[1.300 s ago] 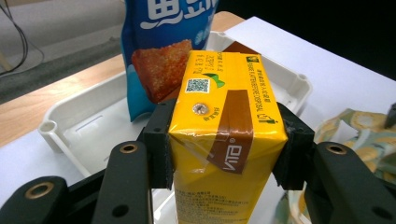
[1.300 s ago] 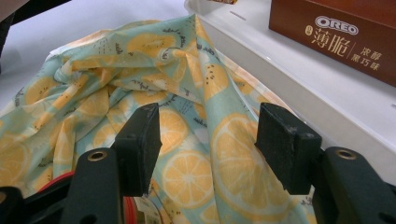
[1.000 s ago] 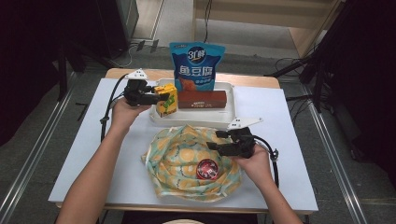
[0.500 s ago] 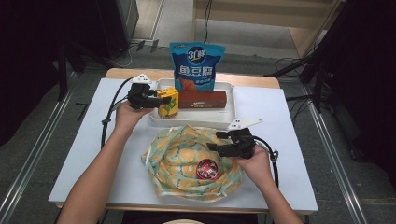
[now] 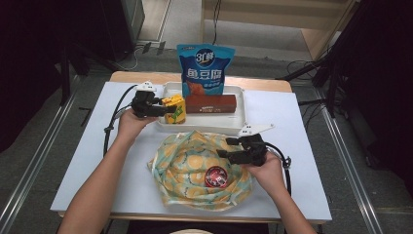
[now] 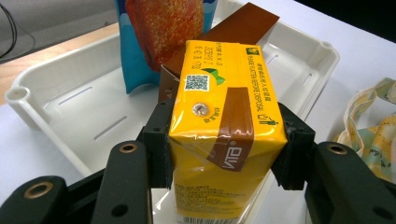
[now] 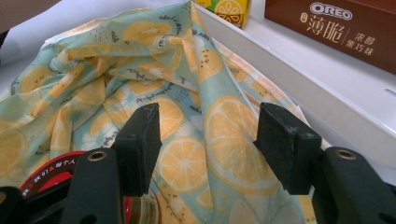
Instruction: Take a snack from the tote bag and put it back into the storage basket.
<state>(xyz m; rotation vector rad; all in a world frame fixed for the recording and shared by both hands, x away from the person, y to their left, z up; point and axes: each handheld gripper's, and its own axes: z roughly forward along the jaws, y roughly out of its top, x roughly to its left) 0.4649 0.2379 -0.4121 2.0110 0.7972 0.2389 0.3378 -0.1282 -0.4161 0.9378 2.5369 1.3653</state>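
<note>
Both grippers are working: my left gripper (image 6: 224, 154) is clamping the yellow carton (image 6: 224, 126) above the tray (image 5: 229, 124), bag (image 5: 190, 168) next, while my right gripper (image 7: 210, 149) is hovering released.

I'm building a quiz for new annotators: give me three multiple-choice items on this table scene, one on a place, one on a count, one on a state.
1. Where does the brown biscuit box lie?
A. in the white tray
B. on the lemon-print cloth
C. on the floor

2. How many things are in or over the tray?
A. one
B. three
C. five

3. What is the left gripper doing?
A. hanging open
B. clamping the yellow drink carton
C. pinching the cloth

Key: 1 A, the box rests inside the tray; 2 B, box, carton and blue snack bag; 3 B, both pads press the carton's sides.
</note>
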